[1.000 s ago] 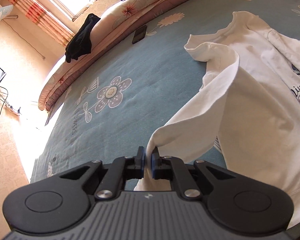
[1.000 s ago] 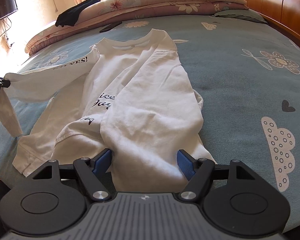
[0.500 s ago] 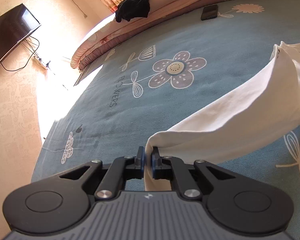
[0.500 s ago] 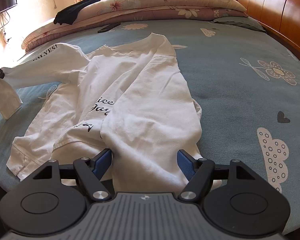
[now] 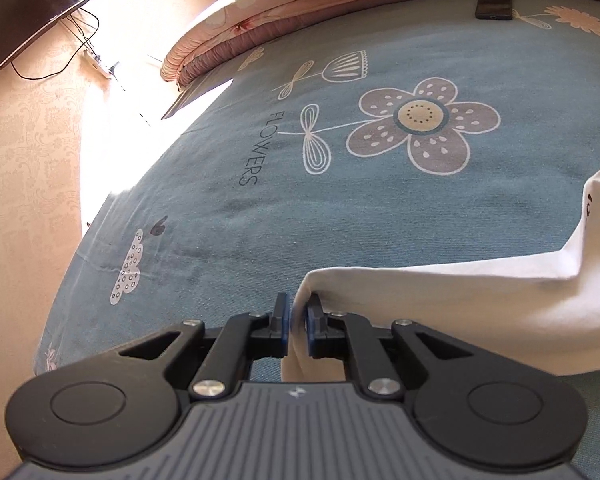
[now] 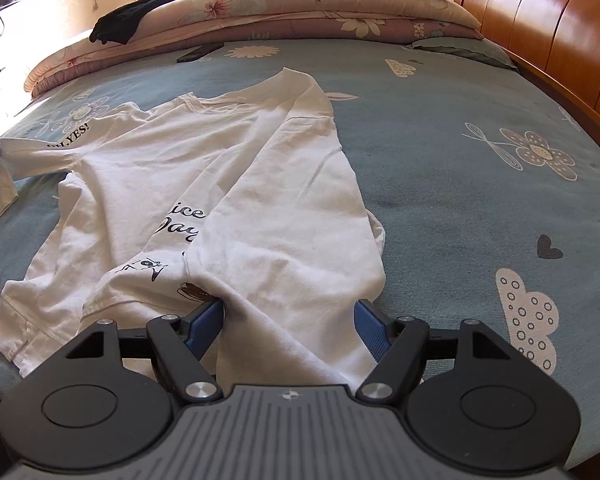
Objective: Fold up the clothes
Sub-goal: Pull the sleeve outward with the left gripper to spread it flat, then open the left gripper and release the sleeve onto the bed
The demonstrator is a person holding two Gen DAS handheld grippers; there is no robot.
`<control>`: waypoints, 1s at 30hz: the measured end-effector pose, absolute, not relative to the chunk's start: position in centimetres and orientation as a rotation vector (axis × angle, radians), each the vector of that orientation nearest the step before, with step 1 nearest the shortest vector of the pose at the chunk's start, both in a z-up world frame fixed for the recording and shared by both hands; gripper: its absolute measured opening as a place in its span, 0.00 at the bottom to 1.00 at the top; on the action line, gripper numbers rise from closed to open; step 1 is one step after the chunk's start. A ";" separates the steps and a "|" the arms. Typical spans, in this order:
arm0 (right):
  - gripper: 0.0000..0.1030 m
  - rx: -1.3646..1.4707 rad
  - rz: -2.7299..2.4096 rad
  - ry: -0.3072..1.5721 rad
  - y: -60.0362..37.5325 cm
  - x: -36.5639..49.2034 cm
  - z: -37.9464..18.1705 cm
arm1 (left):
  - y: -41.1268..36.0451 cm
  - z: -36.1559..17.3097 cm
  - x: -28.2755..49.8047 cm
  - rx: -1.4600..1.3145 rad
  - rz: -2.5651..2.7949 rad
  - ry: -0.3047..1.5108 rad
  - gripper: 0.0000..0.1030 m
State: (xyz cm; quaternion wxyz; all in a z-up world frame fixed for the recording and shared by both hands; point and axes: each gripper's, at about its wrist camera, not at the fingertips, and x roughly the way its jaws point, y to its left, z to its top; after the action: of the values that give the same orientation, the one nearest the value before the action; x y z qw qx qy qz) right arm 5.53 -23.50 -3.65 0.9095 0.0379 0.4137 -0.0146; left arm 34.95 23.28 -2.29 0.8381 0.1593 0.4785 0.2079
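A white long-sleeved cotton shirt with black lettering (image 6: 228, 200) lies spread on the blue flower-printed bedsheet (image 6: 460, 184), partly folded over itself. The left gripper (image 5: 297, 320) is clamped on the shirt's sleeve cuff (image 5: 300, 344), drawn out sideways from the shirt body. The right gripper (image 6: 290, 320) hovers over the shirt's near hem, its blue pads (image 6: 204, 320) wide apart. Beyond the shirt, a dark flat phone (image 6: 199, 53) rests on the sheet.
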 end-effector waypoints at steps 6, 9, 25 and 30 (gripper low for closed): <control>0.74 0.074 -0.043 0.853 -23.6 6.0 -3.6 | 24.5 -5.4 34.8 0.313 0.446 1.071 0.15; 0.74 0.080 -0.044 0.856 -23.7 6.1 -3.6 | 24.5 -5.5 34.3 0.314 0.413 1.064 0.15; 0.74 0.118 -0.020 0.776 -24.3 3.8 -1.3 | 26.0 -0.1 28.1 0.277 0.328 1.025 0.42; 0.74 0.100 -0.037 0.761 -24.8 2.7 -1.1 | 23.4 0.7 24.6 0.267 0.208 1.007 0.49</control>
State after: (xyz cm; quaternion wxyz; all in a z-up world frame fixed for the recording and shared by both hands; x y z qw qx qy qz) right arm 2.74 -24.78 -1.08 0.9271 0.0487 0.3712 -0.0180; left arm 24.56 23.36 0.73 0.8622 0.1271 0.4802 0.0992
